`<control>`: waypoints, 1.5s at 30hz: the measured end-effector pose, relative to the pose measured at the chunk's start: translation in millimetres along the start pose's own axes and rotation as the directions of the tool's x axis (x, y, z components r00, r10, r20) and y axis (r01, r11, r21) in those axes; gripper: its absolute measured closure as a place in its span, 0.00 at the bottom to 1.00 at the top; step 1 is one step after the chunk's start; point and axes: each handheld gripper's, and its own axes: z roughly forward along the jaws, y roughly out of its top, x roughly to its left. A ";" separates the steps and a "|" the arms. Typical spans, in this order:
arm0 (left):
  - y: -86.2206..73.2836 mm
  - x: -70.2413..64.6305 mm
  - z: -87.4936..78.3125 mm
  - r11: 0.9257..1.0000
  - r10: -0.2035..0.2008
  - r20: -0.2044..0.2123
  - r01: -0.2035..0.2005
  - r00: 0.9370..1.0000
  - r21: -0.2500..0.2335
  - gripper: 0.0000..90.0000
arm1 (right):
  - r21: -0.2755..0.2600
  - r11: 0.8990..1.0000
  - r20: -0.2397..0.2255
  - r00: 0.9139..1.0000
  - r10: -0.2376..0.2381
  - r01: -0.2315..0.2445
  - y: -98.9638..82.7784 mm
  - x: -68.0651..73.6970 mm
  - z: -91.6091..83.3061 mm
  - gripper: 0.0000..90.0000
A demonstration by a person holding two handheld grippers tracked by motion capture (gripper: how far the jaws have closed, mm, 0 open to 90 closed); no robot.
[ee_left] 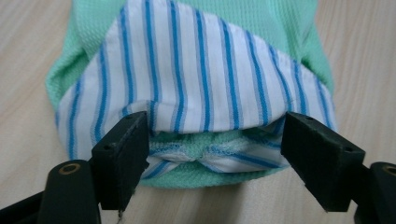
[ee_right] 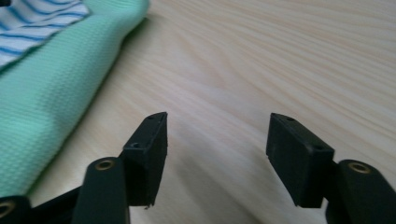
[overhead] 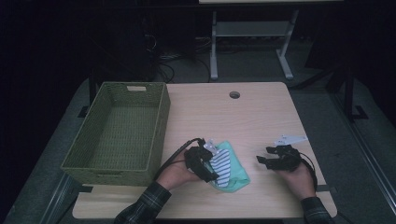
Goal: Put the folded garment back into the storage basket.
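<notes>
Wicker basket (overhead: 119, 133) beside folded cloth (overhead: 229, 168)

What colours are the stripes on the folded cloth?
Blue stripes on white, over a mint green cloth; clearest in the left gripper view.

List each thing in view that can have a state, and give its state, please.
Green garment: folded into a bundle, lying on the table, striped white and blue lining showing.
Woven basket: upright on the table's left side, nothing in it.
Left gripper: open, jaws either side of the bundle's near edge.
Right gripper: open over bare table, beside the garment, nothing between the jaws.
</notes>
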 end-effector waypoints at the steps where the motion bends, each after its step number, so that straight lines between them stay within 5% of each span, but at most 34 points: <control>1: -0.4 -0.5 1.9 1.000 0.001 0.000 -0.001 1.000 0.002 0.25 | 0.001 1.000 0.011 1.000 0.004 -0.004 -0.5 -2.3 -0.2 0.37; 11: -4.5 -0.3 11.8 0.999 0.012 -0.009 -0.012 1.000 0.030 0.24 | -0.013 0.999 0.096 0.995 0.042 -0.041 -3.3 -14.7 1.3 0.19; 19: -5.0 -2.4 12.4 0.997 0.065 -0.039 -0.063 0.997 0.050 0.27 | -0.017 0.999 0.147 0.988 0.043 -0.041 -4.9 -19.2 6.7 0.12; 34: -5.4 3.8 7.9 0.998 0.049 -0.080 -0.047 0.996 0.030 0.71 | 0.003 0.999 0.143 0.989 0.046 -0.047 -5.9 -20.2 12.3 0.10; 41: -5.0 6.1 7.2 0.999 0.040 -0.084 -0.038 0.996 0.030 0.81 | 0.003 0.999 0.144 0.989 0.045 -0.046 -5.9 -20.2 12.3 0.10; 45: -5.9 10.4 6.2 1.000 -0.004 -0.054 0.004 0.999 0.014 0.82 | 0.003 0.999 0.145 0.988 0.048 -0.049 -5.8 -20.1 12.4 0.10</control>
